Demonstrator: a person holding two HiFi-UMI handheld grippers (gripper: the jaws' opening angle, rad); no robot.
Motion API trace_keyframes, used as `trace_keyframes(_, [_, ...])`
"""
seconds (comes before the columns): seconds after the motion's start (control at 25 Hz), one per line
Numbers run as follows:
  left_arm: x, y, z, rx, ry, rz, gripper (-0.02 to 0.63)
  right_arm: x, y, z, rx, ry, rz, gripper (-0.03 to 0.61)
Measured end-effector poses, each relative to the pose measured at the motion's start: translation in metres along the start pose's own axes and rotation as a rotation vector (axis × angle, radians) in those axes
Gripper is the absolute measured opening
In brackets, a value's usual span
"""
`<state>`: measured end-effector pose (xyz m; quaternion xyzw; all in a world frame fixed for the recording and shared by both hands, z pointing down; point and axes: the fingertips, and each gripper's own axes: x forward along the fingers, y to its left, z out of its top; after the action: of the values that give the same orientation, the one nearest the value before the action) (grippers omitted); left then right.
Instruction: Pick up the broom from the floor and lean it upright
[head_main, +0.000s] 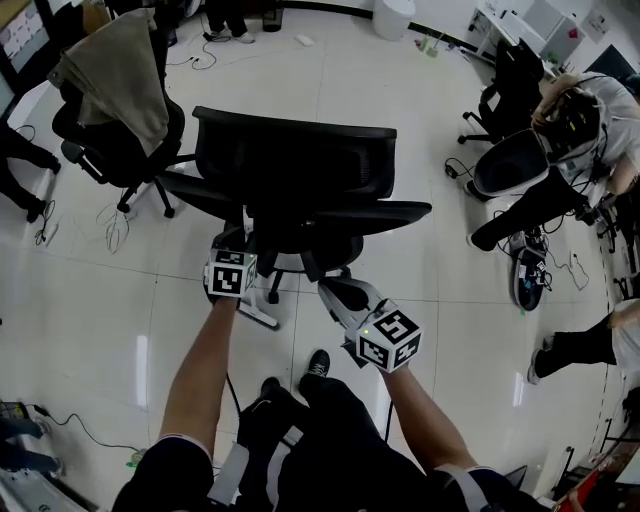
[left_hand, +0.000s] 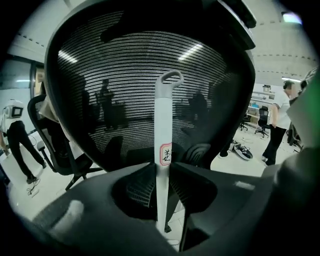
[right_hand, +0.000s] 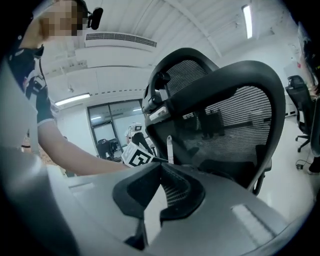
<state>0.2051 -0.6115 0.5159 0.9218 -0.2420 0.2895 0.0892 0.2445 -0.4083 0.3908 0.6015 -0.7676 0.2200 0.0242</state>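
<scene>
Left forearm (head_main: 200, 370): stretched straight ahead of us over the pale floor (head_main: 90, 300), wrist dipped a little, so the tool noses down toward the seat.
Left gripper (left_hand: 163, 170): jaws clamped on the white handle of the broom (left_hand: 163, 120), one pad on either side, just under its red-edged label (left_hand: 166, 154).
Broom: off the floor and upright in that grip, hang loop (left_hand: 170, 77) at the top, right in front of the mesh back. Where the brush end sits, we can't make out.
Why so: we reckon it's held below the loop and kept vertical so the top can tip onto the backrest and rest there.
Chair (head_main: 300, 170): black mesh office chair dead ahead, seat on our side, and our likely leaning post.
Right gripper (right_hand: 160, 167): tips drawn together with nothing between them. It sits near the seat's edge, close to the left one and clear of the broom.
Right forearm (head_main: 435, 425): reaching forward and angled inward, tool tilted slightly down, ready, we judge, to steady the shaft.
Stage: pickup done, leaning not yet done.
</scene>
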Motion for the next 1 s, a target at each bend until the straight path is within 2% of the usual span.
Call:
trace_keyframes(0.2, [0.003,0.004,0.0,0.005,0.007,-0.005,0.1,0.009,-0.005,0.0,0.015,0.007,0.032,0.006])
trace_keyframes(0.28, [0.004,0.007,-0.003,-0.004,0.009,-0.016,0.133,0.013,-0.007,0.001,0.03,0.003,0.022,0.006])
trace_keyframes(0.56, [-0.008,0.001,-0.003,0.003,-0.009,-0.128,0.169,0.026,-0.006,0.021,0.053,-0.053,-0.087,0.006])
trace_keyframes(0.8, [-0.062,0.001,0.024,-0.006,-0.117,-0.256,0.164,0.039,0.018,0.042,0.071,-0.128,-0.179,0.006])
trace_keyframes(0.84, [-0.075,-0.001,0.031,0.008,-0.146,-0.276,0.143,0.041,0.022,0.043,0.075,-0.139,-0.192,0.006])
trace_keyframes(0.92, [-0.098,-0.007,0.043,0.037,-0.192,-0.323,0.06,0.044,0.03,0.047,0.077,-0.162,-0.216,0.006])
trace_keyframes(1.0, [-0.115,-0.016,0.047,0.056,-0.199,-0.391,0.034,0.046,0.037,0.053,0.074,-0.185,-0.238,0.005])
